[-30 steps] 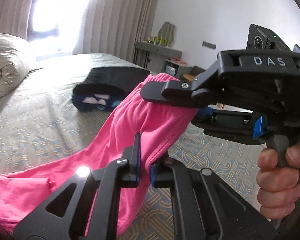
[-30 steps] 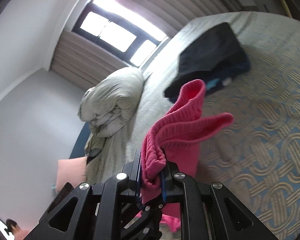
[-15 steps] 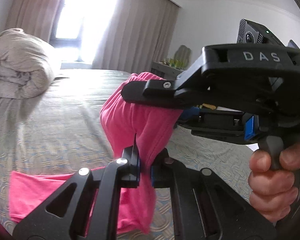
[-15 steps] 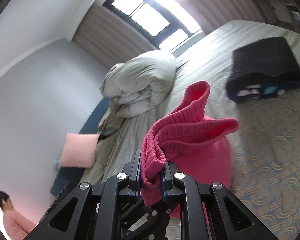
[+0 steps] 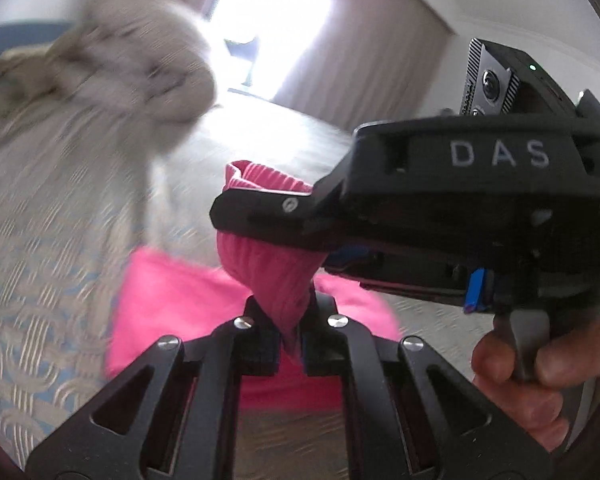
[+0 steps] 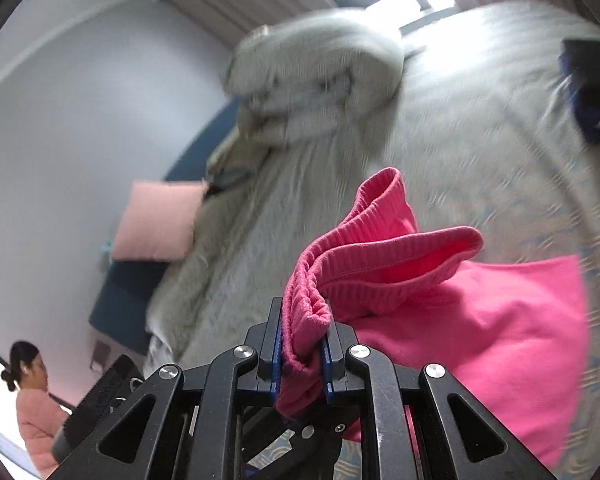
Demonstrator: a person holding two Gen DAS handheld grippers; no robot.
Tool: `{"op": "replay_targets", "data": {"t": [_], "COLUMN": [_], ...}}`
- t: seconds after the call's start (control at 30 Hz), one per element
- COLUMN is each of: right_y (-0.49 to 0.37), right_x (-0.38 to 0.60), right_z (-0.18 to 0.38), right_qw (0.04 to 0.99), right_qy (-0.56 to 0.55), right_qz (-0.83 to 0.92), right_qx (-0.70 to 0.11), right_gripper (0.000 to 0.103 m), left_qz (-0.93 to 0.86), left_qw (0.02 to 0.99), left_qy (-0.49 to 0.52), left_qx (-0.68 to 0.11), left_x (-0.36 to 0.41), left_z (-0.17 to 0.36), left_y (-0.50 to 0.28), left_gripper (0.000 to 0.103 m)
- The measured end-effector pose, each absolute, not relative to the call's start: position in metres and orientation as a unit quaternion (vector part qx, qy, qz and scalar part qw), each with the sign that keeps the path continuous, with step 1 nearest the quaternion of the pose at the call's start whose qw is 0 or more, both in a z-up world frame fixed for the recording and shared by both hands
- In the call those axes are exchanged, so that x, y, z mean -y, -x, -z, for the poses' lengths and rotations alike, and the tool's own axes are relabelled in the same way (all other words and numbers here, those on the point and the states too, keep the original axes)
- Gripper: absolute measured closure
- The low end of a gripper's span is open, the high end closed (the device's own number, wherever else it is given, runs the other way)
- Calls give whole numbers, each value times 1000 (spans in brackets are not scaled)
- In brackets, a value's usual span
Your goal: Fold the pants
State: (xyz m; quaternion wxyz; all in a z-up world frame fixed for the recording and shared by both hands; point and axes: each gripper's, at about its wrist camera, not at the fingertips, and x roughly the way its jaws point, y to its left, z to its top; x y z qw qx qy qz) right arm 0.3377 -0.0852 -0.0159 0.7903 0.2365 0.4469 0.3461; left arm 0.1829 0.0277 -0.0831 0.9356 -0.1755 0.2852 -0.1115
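Both grippers pinch the pink pants point(image 6: 480, 312) by the ribbed waistband, lifted above the bed point(image 6: 480, 152). The left gripper point(image 5: 288, 344) is clamped on a bunched fold, and the right gripper point(image 6: 302, 356) is closed on the band's edge. The legs trail down flat onto the bedspread, rightward in the right wrist view. A rolled duvet point(image 6: 320, 84) lies well beyond, with bare bedspread between.
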Motion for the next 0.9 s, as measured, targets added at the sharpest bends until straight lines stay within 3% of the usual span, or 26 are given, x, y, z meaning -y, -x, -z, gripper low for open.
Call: {"op": "replay_targets", "data": {"t": [0.17, 0.3, 0.37, 0.43, 0.5, 0.57, 0.9], "right_y": [-336, -335, -335, -336, -339, -341, -353], "right_x": [29, 13, 12, 18, 24, 30, 100], "right_z": [64, 87, 93, 91, 87, 84, 68], "right_qw": [768, 753, 746, 750, 768, 766, 774], "right_qy": [-202, -203, -214, -225, -225, -243, -291], "right_qz": [-359, -361, -362, -366, -346, -346, -325], "right_qx": [-490, -512, -516, -503, -490, -483, -459], "right_gripper": [88, 80, 70, 62, 46, 45, 44], "left_qz": [85, 88, 89, 87, 82, 71, 67], "left_qw": [922, 915, 915, 914, 917, 922, 914], "left_qy": [204, 212, 217, 231, 237, 232, 239], "left_qx": [-318, -331, -329, -321, -311, -302, -321], "left_x": [-60, -64, -68, -75, -81, -91, -126], "left_z": [122, 133, 131, 130, 124, 120, 132], "left_y": [-174, -169, -165, -163, -159, -156, -167], "left_gripper": [95, 85, 74, 53, 47, 39, 38]}}
